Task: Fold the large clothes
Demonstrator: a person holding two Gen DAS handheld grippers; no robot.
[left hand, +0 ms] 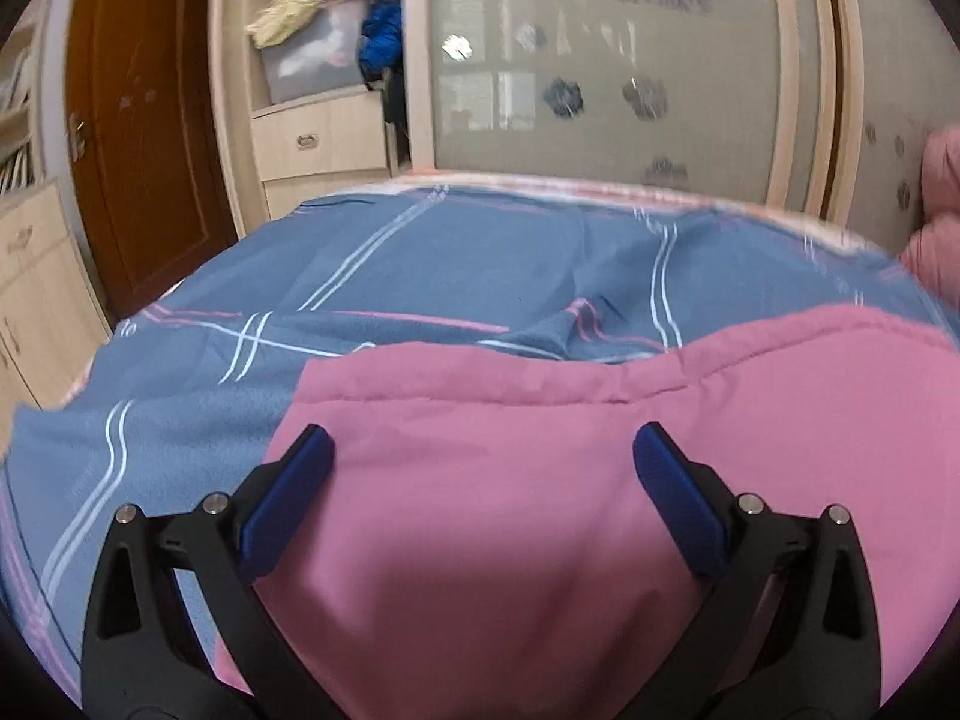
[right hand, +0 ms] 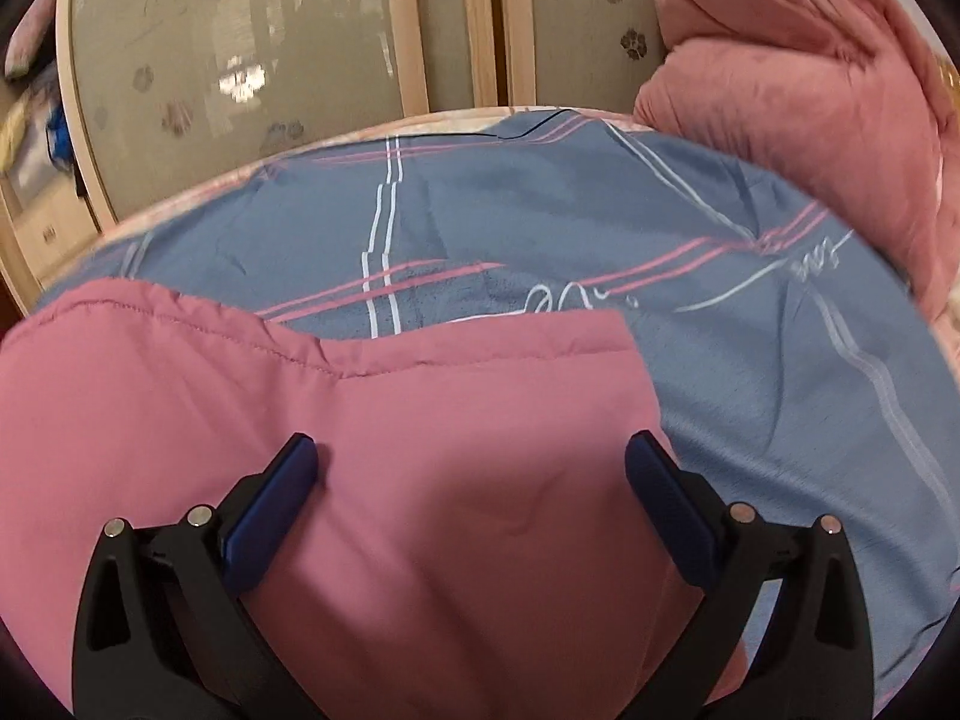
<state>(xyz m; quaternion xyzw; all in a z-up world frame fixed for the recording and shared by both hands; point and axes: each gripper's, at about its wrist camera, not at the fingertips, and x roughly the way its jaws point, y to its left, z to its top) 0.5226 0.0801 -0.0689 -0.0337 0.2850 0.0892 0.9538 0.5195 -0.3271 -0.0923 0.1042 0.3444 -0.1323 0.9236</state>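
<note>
A large pink padded garment (left hand: pixel 540 480) lies flat on a bed with a blue plaid sheet (left hand: pixel 420 252). Its stitched far edge runs across both views. My left gripper (left hand: pixel 483 450) is open just above the garment's left part, near its left corner. My right gripper (right hand: pixel 471 459) is open above the garment (right hand: pixel 420 450) near its right corner, with the blue sheet (right hand: pixel 540 222) beyond. Neither gripper holds cloth.
A pink quilt pile (right hand: pixel 810 90) sits at the bed's far right. Sliding wardrobe doors (left hand: pixel 600 60) stand behind the bed. A drawer unit with boxes and clothes (left hand: pixel 318 90) and a brown door (left hand: pixel 138 120) are at the far left.
</note>
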